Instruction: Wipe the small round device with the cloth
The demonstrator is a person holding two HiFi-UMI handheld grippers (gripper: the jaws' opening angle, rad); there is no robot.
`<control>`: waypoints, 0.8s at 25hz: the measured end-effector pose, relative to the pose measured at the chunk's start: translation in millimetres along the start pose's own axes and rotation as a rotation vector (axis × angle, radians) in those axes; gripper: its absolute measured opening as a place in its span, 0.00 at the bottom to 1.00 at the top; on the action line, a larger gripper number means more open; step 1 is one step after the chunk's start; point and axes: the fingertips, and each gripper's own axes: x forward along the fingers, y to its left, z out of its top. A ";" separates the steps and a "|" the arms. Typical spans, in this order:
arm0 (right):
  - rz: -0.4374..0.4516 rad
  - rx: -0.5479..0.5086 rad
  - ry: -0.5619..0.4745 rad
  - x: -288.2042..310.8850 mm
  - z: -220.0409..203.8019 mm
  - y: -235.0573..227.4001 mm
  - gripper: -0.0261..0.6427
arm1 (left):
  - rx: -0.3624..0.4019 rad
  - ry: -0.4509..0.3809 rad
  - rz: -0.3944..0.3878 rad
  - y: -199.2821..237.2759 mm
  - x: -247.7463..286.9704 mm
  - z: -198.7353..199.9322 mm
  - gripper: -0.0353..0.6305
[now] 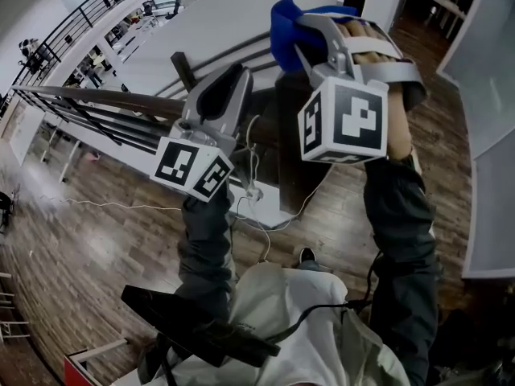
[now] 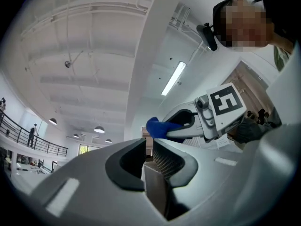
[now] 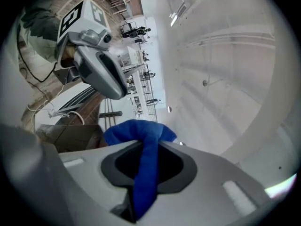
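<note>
Both grippers are held high, close to the head camera. My right gripper (image 1: 299,24) is shut on a blue cloth (image 1: 283,18), which is bunched above its fingertips. In the right gripper view the cloth (image 3: 141,134) runs down between the jaws and folds over their tips. My left gripper (image 1: 232,77) is just left of it and slightly lower, jaws drawn together with nothing between them (image 2: 148,147). From the left gripper view the cloth (image 2: 157,126) shows a short way ahead. No small round device is visible in any view.
Far below lie a wooden floor (image 1: 96,240), a dark railing (image 1: 96,103) and white cables (image 1: 257,191) on a dark surface. A black object (image 1: 193,324) lies across the person's lap. A white sloped wall (image 1: 217,22) rises behind the grippers.
</note>
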 end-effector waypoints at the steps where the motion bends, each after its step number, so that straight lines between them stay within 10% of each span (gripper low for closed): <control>1: 0.033 -0.021 0.010 0.4 1.3 12.0 0.15 | -0.002 -0.001 -0.004 -1.4 -0.6 -0.1 0.10; 10: -0.038 -0.167 0.074 5.5 10.6 -36.8 0.15 | -0.021 -0.011 -0.021 -8.9 2.3 2.3 0.10; 20: 0.198 -0.254 0.086 43.3 22.1 19.3 0.15 | -0.014 0.006 -0.010 -7.5 -12.5 3.1 0.10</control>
